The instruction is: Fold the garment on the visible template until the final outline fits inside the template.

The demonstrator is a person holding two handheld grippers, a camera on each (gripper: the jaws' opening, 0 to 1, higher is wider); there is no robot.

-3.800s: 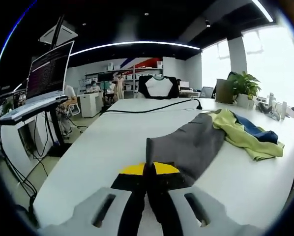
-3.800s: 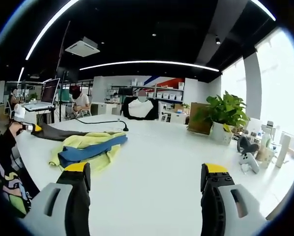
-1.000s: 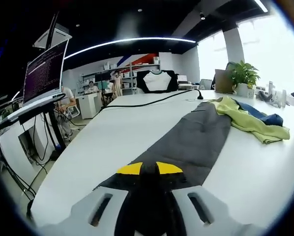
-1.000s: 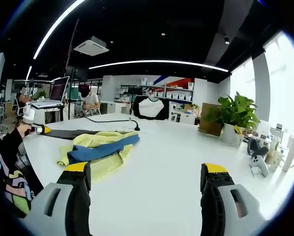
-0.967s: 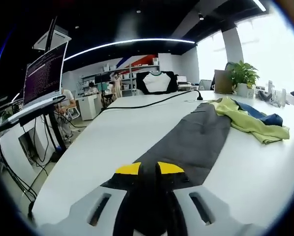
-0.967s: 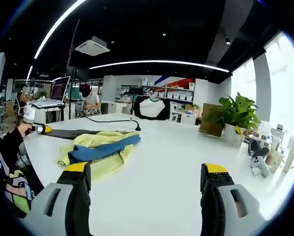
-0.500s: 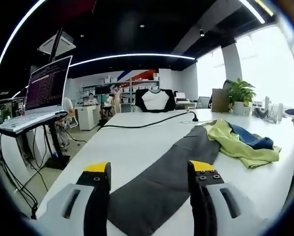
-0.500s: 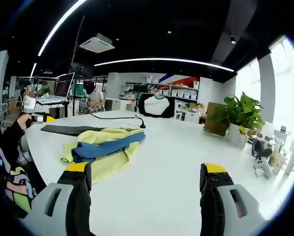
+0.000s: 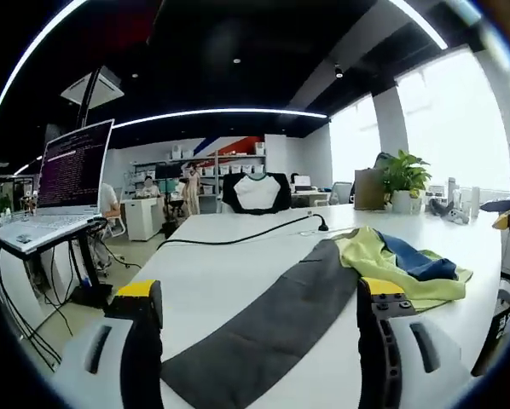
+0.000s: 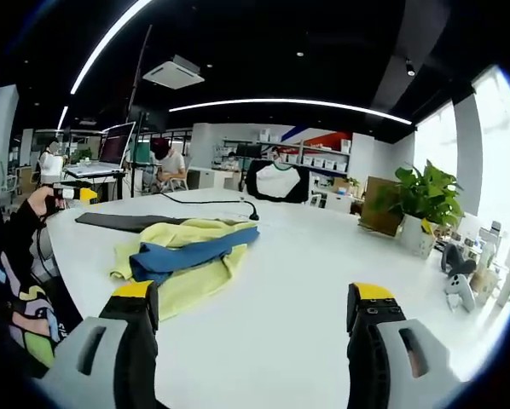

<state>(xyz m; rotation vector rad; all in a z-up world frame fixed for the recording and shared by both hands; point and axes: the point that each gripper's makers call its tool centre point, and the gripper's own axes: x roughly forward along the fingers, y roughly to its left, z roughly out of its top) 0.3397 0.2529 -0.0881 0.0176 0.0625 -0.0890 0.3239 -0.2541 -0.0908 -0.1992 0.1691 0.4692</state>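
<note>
Gaping empty, left tongs (image 9: pixel 259 332) straddle grey garment (image 9: pixel 276 319); right tongs (image 10: pixel 253 341) equally wide.

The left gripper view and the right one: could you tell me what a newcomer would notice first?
A long dark grey garment lies stretched flat along the white table, running away between the open left gripper. At its far end sits a crumpled yellow and blue garment, while the right gripper hangs open over bare table.

A black cable (image 9: pixel 238 239) snakes across the white table (image 9: pixel 204 281). A potted plant (image 10: pixel 423 204) stands near its far edge. A laptop (image 9: pixel 63 179) sits on a stand.
</note>
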